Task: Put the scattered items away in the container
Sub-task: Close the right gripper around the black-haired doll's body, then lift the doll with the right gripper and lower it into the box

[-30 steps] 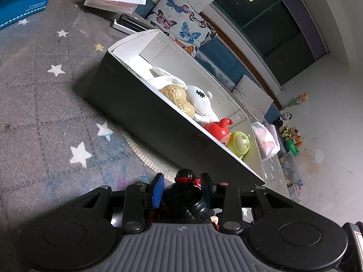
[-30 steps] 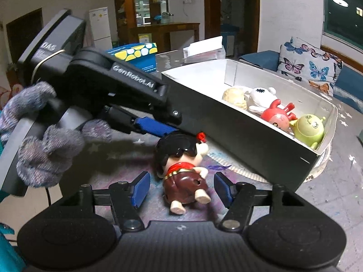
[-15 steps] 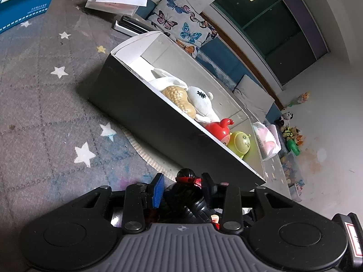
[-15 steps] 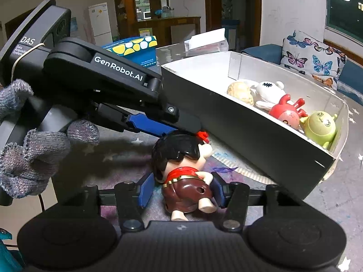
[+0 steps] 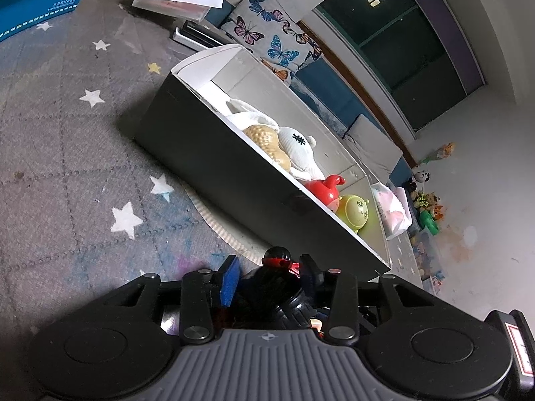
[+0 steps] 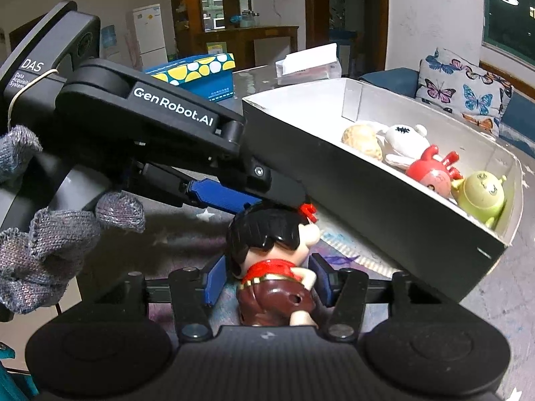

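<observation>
The doll [image 6: 272, 267] is lying on the mat [image 5: 67, 153] beside the box [image 6: 367, 197]. The right gripper [image 6: 267, 279] is clamping its body for handover; the left gripper [image 5: 267, 275] is opening around its head. Next: lift over the box wall.

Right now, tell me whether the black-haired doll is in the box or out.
Out. The doll lies on the starred mat beside the box.

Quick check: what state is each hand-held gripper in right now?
Left hand-held gripper: jaws opening, pads look just clear of the doll between them.
Right hand-held gripper: closed on the doll.
</observation>
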A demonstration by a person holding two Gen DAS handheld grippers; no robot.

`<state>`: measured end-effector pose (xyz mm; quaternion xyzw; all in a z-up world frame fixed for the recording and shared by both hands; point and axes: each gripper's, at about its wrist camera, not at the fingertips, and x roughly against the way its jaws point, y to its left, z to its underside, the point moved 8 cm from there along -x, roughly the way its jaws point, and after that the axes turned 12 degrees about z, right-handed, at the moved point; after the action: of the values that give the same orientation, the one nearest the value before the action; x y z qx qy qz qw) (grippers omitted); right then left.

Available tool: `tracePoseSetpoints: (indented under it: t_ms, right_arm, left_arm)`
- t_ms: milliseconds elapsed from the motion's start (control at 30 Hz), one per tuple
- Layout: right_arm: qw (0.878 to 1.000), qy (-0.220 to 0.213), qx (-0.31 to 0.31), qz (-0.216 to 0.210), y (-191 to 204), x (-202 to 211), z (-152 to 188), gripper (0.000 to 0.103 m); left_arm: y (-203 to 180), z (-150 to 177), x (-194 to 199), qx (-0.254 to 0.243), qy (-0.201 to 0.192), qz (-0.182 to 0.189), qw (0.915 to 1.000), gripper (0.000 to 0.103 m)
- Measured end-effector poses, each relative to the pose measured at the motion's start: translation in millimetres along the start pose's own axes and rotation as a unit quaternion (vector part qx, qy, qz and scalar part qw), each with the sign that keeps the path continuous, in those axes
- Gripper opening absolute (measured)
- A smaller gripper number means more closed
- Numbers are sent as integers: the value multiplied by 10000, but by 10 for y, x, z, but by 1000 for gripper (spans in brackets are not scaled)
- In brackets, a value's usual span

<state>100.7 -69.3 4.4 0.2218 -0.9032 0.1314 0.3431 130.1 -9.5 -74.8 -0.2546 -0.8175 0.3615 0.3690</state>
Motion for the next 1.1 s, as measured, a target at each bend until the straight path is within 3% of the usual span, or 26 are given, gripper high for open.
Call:
tracePoseSetpoints:
  t_ms: [300,600,833,1100]
  right_arm:
    - [10000,34,2,-23,9,1,-18,53]
    - [9998,-173,-14,27,-41,191,-96,53]
    - [9986,-509,36,155,-225,424,-348,53]
    - [9959,-777,4,453,-555,390,-800,53]
  left_arm:
    - [-59,23,-25,-103,46,-66,9999,43]
    - [-257,-21,75,-289,18,115,9995,42]
    - [-600,-252,76,-638,-125,329,9973,42]
    - [-886,-727,-158,-978,-331,470,9935,42]
